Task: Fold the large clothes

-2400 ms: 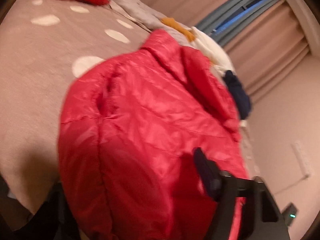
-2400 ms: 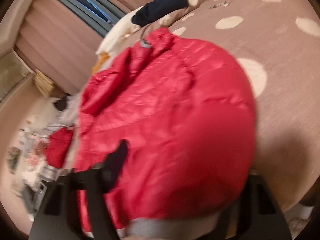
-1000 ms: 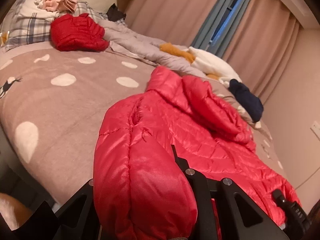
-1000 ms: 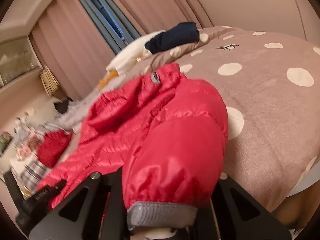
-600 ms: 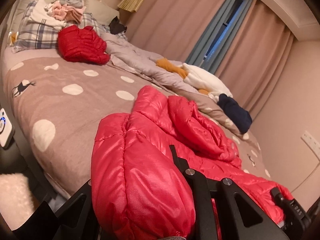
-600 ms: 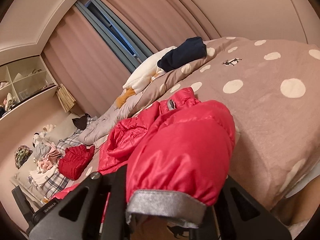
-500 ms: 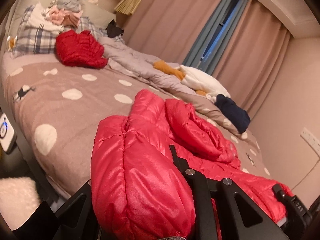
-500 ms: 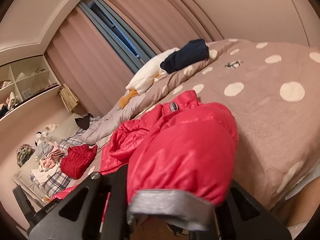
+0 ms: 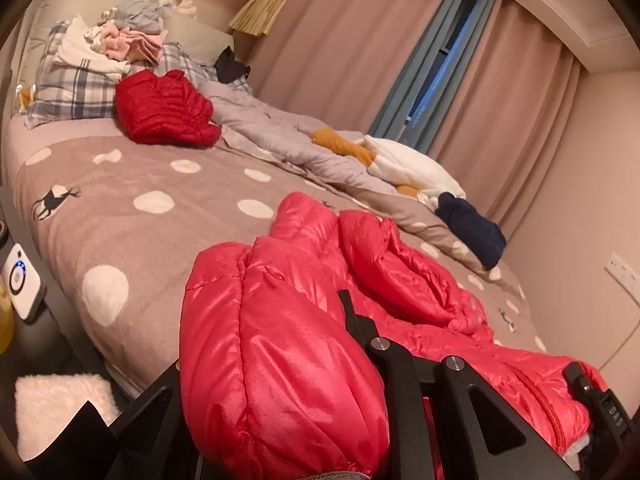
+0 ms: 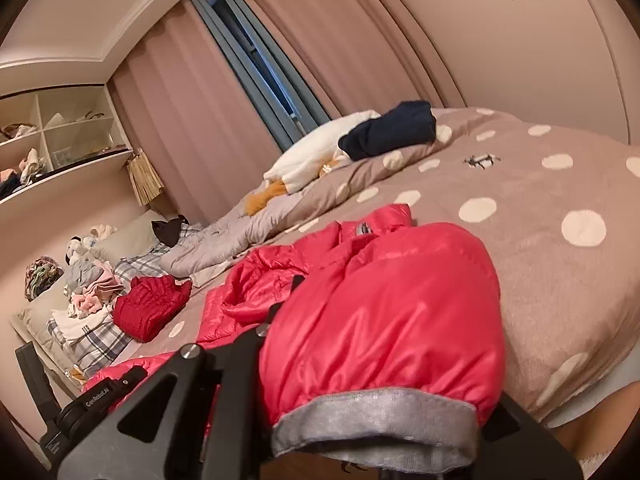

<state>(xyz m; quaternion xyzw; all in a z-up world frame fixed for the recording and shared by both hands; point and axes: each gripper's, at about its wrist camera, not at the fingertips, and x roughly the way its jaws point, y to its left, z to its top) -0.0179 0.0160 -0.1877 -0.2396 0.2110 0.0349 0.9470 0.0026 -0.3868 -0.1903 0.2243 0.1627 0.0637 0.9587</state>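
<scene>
A bright red puffer jacket [image 9: 400,264] [image 10: 276,280] lies across the near edge of a brown polka-dot bed cover [image 9: 140,220] [image 10: 540,184]. My left gripper [image 9: 260,340] is shut on one sleeve [image 9: 280,380], which bulges up between its black fingers. In the right wrist view my right gripper [image 10: 400,340] is shut on the other sleeve, just behind its grey knit cuff [image 10: 376,420]. Both sleeves are lifted off the bed. Each gripper's outer finger is hidden by fabric. The right gripper's body [image 9: 600,408] shows low right in the left wrist view.
A folded darker red jacket [image 9: 164,112] [image 10: 148,304] rests by a plaid pillow [image 9: 80,84] piled with clothes. A grey quilt [image 9: 272,128], a white and orange garment [image 9: 404,168] and a navy garment [image 9: 472,232] [image 10: 392,128] line the far side. A white device [image 9: 20,280] sits beside the bed.
Both grippers have risen and drawn back with the sleeves held. The views have tilted up from the jacket to show the bed and room.
</scene>
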